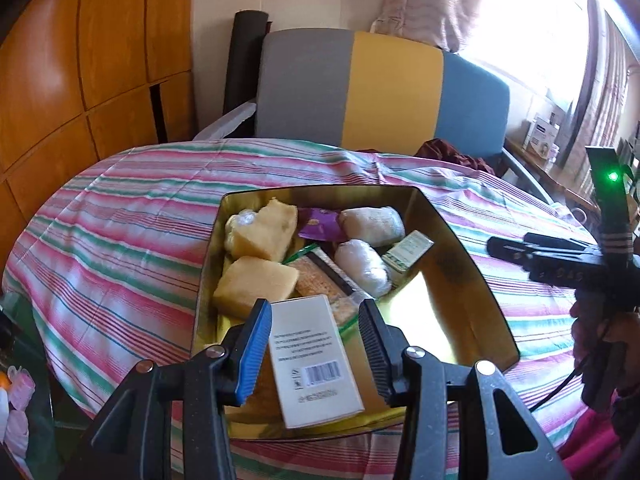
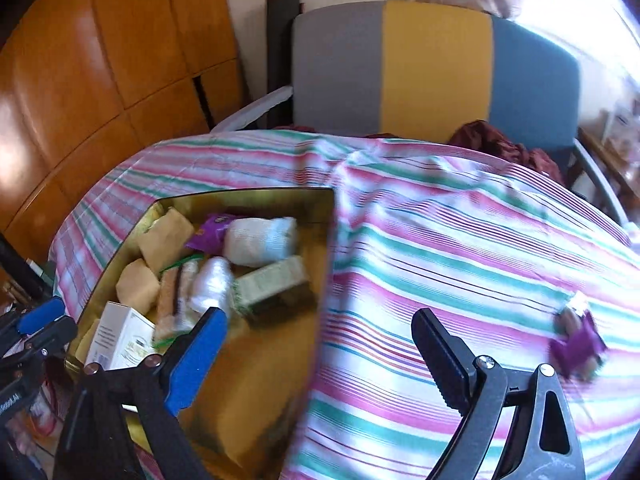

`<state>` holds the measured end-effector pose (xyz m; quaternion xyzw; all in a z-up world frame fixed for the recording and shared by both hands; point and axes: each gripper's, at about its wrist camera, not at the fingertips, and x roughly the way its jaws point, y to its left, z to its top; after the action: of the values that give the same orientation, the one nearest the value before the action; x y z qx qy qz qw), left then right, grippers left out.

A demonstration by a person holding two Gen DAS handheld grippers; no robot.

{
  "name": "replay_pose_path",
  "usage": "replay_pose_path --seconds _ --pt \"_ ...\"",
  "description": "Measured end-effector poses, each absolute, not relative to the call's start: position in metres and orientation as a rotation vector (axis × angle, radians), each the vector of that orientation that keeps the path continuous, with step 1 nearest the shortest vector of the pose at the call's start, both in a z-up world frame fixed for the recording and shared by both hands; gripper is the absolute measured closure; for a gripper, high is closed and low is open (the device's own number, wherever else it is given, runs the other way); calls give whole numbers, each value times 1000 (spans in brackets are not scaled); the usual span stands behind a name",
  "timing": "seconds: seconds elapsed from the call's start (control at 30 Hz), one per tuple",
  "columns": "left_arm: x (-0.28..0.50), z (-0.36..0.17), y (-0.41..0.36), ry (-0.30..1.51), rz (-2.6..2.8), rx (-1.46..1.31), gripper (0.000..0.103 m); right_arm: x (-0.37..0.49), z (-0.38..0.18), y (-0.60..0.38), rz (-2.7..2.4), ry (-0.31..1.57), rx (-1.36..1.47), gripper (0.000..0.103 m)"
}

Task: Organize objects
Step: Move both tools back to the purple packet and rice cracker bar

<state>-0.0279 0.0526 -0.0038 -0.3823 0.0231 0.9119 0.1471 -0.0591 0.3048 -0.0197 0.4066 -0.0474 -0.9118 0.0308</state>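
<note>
The left gripper [image 1: 316, 344] is clamped on a white box [image 1: 314, 364] over the near end of the gold tin [image 1: 472, 280]; the box sits skewed between the pads, so it could twist free and land on the packets below. The right gripper [image 2: 320, 354] hangs with jaws wide apart and empty. A purple packet [image 2: 576, 346] lies loose on the striped cloth [image 2: 440, 240] at three o'clock (blurred). The tin holds yellow cakes [image 1: 256, 284] at nine o'clock, white wrapped rolls [image 1: 362, 266], a green carton [image 1: 406, 254] and a purple wrapper [image 1: 320, 226] at twelve.
</note>
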Motion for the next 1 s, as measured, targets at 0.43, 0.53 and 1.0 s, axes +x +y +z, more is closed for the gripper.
replay_pose_path --seconds 0.43,0.53,1.0 --pt "-12 1 97 186 2538 -1076 58 -6 -6 446 -3084 -321 1292 8" --pt "-9 1 111 224 2515 -1072 58 5 -4 479 -3155 -371 1289 8" --pt "-3 4 207 400 2373 -1019 58 59 -29 604 -3329 -1100 1264 7"
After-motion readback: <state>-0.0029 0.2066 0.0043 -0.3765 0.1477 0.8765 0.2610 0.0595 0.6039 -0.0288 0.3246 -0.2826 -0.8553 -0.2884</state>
